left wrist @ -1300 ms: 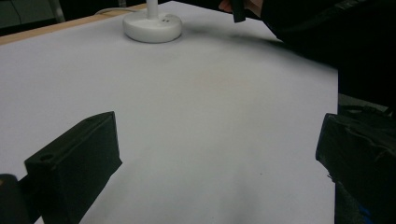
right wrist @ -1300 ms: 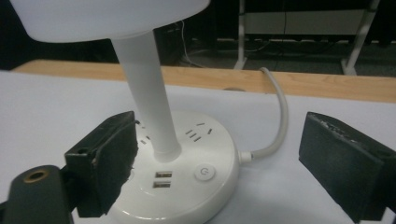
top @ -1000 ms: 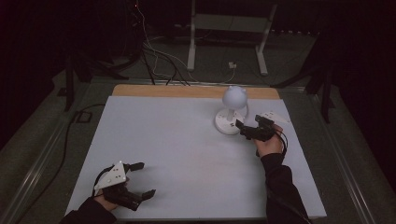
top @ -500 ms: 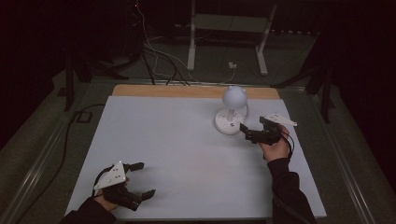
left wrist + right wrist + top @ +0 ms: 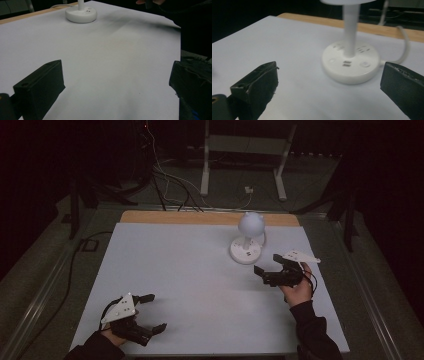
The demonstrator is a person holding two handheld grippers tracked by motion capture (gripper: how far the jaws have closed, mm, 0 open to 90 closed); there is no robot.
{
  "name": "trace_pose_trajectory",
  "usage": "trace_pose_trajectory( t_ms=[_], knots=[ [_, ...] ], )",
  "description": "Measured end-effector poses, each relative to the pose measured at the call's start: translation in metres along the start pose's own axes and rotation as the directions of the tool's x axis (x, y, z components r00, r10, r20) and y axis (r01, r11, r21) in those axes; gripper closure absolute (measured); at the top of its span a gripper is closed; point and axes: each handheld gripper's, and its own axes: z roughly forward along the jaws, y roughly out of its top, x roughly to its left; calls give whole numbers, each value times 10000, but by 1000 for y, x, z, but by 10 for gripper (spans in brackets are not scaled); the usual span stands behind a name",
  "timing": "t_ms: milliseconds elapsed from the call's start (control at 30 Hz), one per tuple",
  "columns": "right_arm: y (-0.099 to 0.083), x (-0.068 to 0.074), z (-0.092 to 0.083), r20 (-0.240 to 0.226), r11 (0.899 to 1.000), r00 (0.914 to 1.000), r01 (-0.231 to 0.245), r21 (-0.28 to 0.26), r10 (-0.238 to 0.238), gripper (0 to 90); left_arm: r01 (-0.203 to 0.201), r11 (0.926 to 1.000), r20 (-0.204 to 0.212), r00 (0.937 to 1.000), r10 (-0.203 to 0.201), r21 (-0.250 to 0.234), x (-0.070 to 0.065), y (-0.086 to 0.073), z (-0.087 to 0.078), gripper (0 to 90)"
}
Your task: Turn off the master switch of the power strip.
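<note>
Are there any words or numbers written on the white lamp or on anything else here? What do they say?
No words or numbers can be read.
Lamp base: small grey marks, likely buttons and sockets, in the right gripper view; too blurred to read as signs.
Right gripper: its grey plate shows no lettering.
Left gripper: its grey plate has dots, no text.
Table: plain white.
</note>
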Motion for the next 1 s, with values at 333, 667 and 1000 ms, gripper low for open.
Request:
trace_pose_trajectory(
  t_ms=[333,667,1000],
  knots=[
    [-18,21,-17,-459,9976,9983,397,574,-371,13,-37,10000,60,10000,36,21,0,0,1,4],
    [-45,34,-31,-919,9922,9933,794,965,-705,13,-31,10000,67,10000,31,5,0,0,1,4],
    [-72,42,-48,-1285,9846,9881,1028,1416,-847,13,-32,10000,65,10000,32,31,-1,0,1,4]
  ],
)
